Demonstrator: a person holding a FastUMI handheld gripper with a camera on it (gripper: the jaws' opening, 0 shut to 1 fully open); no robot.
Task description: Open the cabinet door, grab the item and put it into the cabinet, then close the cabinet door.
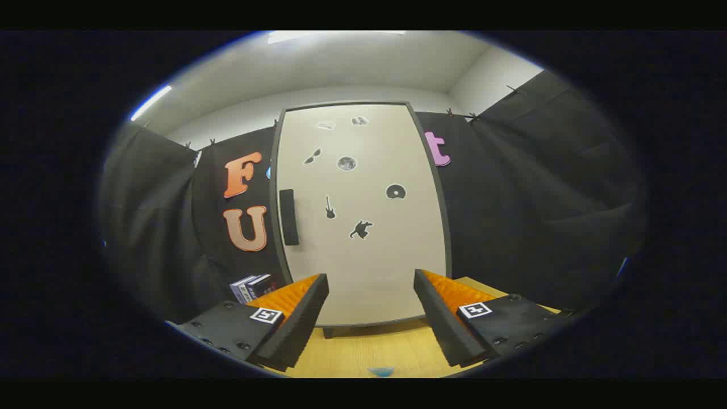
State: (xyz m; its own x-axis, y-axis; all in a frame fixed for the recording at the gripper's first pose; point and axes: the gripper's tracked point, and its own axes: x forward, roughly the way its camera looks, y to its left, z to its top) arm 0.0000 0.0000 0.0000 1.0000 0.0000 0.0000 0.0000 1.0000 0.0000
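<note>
Cabinet (363,216), upright on the wooden table (369,349), straight ahead at 12 o'clock beyond the fingers; its pale door (375,255) is fully closed and carries small dark stickers. Handle (288,217): a dark vertical bar on the door's 9 o'clock edge, so the hinges are judged to lie at 3 o'clock. Item to be stored, taken to be the small box (250,287), rests at 8 o'clock of the cabinet, just beyond the left finger. Gripper (370,295): fingers spread wide, nothing between them, well short of the door. Risks: a centred approach would miss the off-centre handle; a shallow pinch could slip off the bar; a wide swing at that edge could knock the box.
</note>
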